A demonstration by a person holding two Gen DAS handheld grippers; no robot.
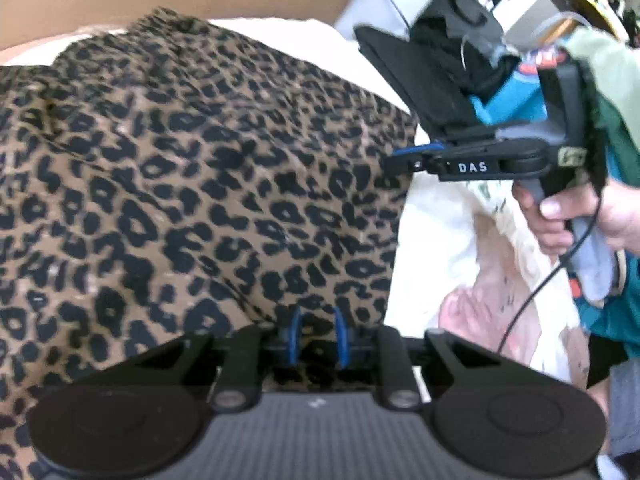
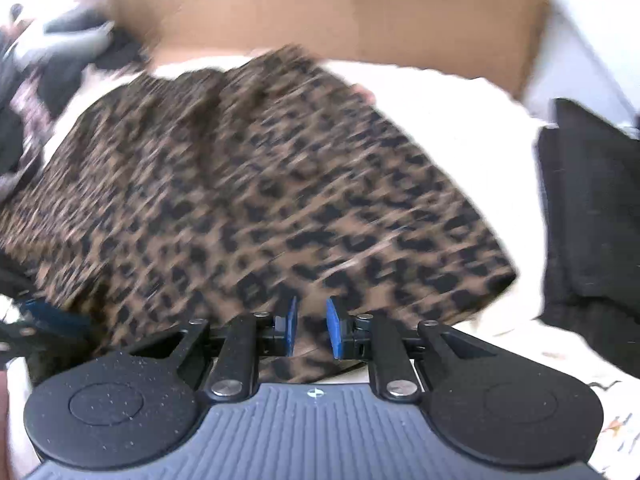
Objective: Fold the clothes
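White bedding (image 2: pixel 460 128) covers the work surface, w/ a brown cardboard panel (image 2: pixel 340 8) standing behind it and a black cushion (image 2: pixel 592 208) off to my right. Leopard-print garment (image 1: pixel 180 168) lies spread across the bedding, filling most of both wrist views. My left gripper (image 1: pixel 317 340) has its blue pads (image 1: pixel 295 338) a small gap apart, w/ print fabric running between and under them; looks like they're just over the cloth edge, not pinching it. My right gripper (image 2: pixel 311 330) is the same story: pads (image 2: pixel 333 328) parted, garment's near edge sitting in the gap, but that view is motion-blurred so I can't say for sure if the fabric touches the pads. From the left cam I see the right gripper side-on, at the garment's right edge, w/ my hand (image 1: pixel 576 216) around its handle and a black cable (image 1: pixel 536 288) hanging from it. Pinkish-white cloth (image 1: pixel 492 280) lies crumpled just beside the garment, below that hand.
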